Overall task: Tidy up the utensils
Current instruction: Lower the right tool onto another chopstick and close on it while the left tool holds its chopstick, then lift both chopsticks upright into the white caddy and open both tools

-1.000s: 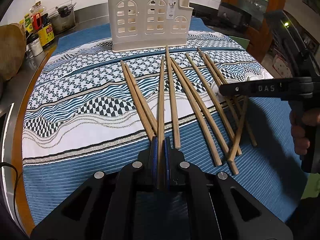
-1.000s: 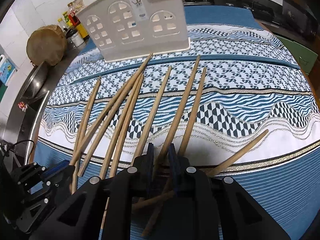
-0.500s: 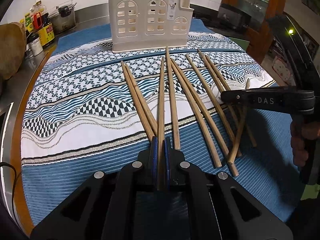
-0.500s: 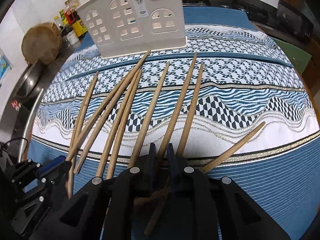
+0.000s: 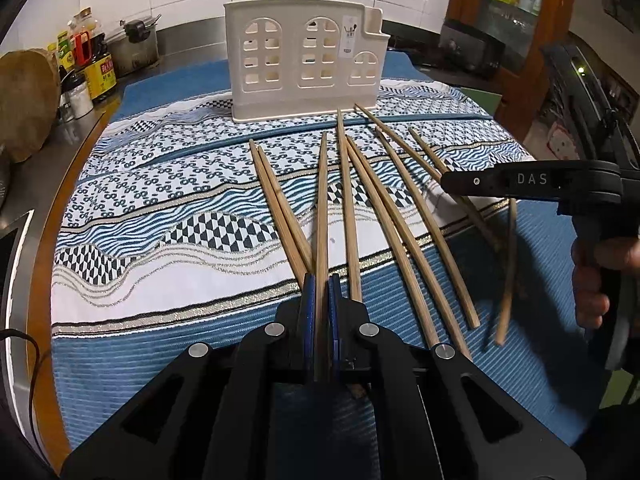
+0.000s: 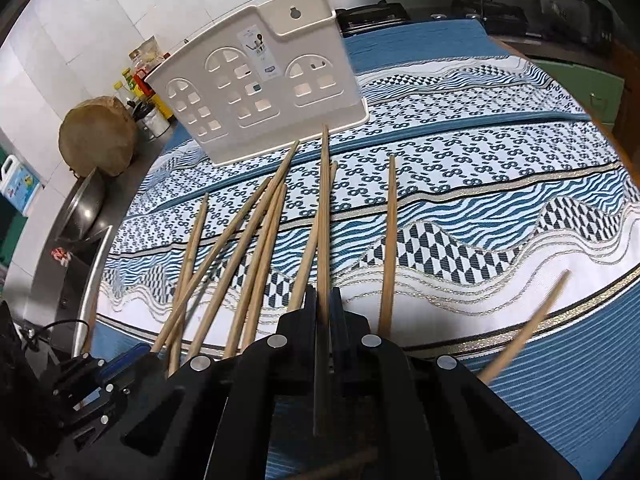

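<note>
Bamboo chopsticks lie fanned across a blue-and-white patterned cloth (image 5: 160, 216) on the kitchen table, their far tips pointing toward a cream plastic utensil holder (image 5: 304, 56) with arched window cut-outs that stands upright at the far end of the cloth.

The left gripper (image 5: 321, 284) has its blue-padded jaws pressed together on one chopstick (image 5: 322, 208), pinching it near its thick end; the stick runs straight ahead toward the holder, and its tip stops short of the holder's base. A close pair of chopsticks (image 5: 276, 200) lies just to its left, and several more lie to its right.

The right gripper (image 6: 323, 300) is likewise clamped on a single chopstick (image 6: 325, 200), whose tip reaches close to the holder's lower edge. From the left wrist view this gripper sits to the right, with a hand (image 5: 596, 276) wrapped around its handle. One stray chopstick (image 6: 528, 324), blurred, lies askew at the right edge of the spread, well apart from the others.

Sauce bottles (image 5: 86, 58) and a round wooden chopping block (image 6: 98, 140) stand on the counter beyond the cloth.
</note>
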Demonstrator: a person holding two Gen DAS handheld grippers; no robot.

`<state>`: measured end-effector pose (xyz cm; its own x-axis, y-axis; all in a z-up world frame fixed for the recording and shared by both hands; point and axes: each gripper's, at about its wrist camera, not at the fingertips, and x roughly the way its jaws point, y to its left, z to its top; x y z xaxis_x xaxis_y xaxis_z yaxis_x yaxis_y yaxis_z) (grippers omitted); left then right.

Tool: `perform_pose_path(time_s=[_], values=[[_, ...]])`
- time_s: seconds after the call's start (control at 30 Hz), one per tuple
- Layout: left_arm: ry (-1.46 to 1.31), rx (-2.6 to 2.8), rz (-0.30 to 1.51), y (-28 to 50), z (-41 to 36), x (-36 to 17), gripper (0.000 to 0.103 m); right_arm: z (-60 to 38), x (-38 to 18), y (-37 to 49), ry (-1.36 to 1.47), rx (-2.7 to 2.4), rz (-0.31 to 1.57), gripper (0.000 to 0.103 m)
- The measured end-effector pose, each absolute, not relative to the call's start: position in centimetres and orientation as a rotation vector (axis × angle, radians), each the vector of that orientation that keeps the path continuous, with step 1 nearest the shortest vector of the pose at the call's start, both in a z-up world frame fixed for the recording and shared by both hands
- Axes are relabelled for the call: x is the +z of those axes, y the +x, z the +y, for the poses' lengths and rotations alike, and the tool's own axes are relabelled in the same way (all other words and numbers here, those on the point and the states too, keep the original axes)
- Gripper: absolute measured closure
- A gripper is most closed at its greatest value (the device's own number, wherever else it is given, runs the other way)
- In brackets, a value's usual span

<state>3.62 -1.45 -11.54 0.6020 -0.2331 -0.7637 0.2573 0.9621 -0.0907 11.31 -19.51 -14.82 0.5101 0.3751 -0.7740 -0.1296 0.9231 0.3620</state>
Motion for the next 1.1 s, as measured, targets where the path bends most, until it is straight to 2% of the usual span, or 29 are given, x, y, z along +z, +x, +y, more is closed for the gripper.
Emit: perform_pose_path(time_s=[0.17,0.4,0.8,1.1], values=[[0.026,-0.281,0.865,3.5,-1.3,-10.9,0.098,-20.1,-14.0,11.3,0.356,0.341,0.996,0.096],[-0.002,-0.261,0.814,3.6,-0.7,-8.9,0.098,-20.3,-12.4,9.9,0.261,0.321,0.944,0.096],[-0.074,-0.270,0.693,4.1,-0.1,-4.3,0.098,-19.6,-7.7,7.3,0.061,0.321,0.691,0.096],[-0.130,-0.289,0.655,5.8,0.8,-2.9,0.098,-18.9,-4.7,8.0,0.034,0.364,0.607,0.096]])
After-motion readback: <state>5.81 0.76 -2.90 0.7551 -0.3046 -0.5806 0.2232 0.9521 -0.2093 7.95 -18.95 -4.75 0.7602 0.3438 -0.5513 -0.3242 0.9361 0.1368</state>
